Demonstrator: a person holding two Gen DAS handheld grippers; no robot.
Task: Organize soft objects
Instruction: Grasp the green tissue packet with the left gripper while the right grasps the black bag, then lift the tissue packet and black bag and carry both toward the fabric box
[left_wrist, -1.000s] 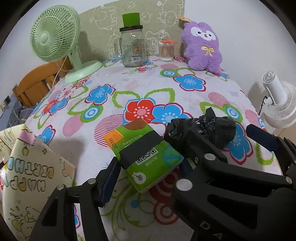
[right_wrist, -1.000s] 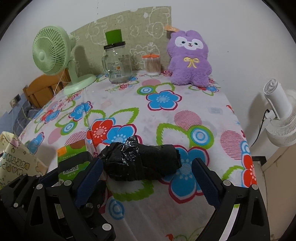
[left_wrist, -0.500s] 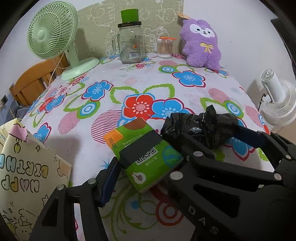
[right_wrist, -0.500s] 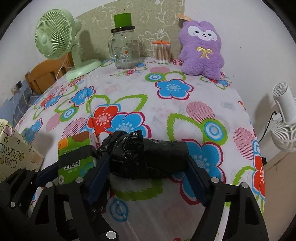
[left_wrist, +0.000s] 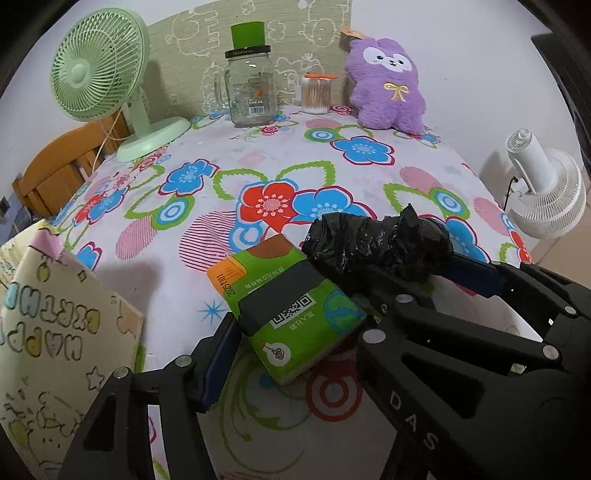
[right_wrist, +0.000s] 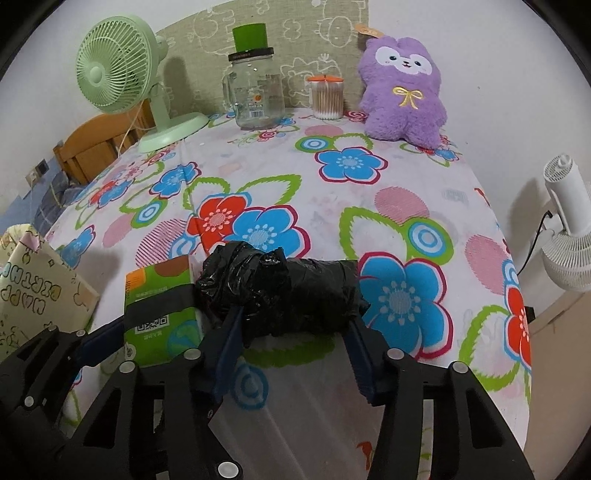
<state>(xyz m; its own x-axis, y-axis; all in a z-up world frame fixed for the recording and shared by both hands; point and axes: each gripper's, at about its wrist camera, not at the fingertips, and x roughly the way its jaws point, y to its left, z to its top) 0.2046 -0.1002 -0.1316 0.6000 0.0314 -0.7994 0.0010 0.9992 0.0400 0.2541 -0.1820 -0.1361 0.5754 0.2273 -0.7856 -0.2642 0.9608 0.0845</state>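
At the near edge of the flower-patterned tablecloth (right_wrist: 406, 177), the right gripper (right_wrist: 293, 332) is clamped on a crumpled black plastic-wrapped roll (right_wrist: 284, 291), one blue finger pressed against each side. Touching that roll on its left, the green paper-wrapped tissue pack (left_wrist: 286, 306) sits between the fingers of the left gripper (left_wrist: 295, 343); whether they actually press it cannot be told. A cream "Happy Birthday" gift bag (left_wrist: 48, 332) stands off the near left corner. Along the far edge, left to right, stand a green desk fan (right_wrist: 122, 81), a clear glass jar with a green cap (right_wrist: 255, 92), a cotton-swab container (right_wrist: 327, 98) and a purple plush rabbit (right_wrist: 402, 88).
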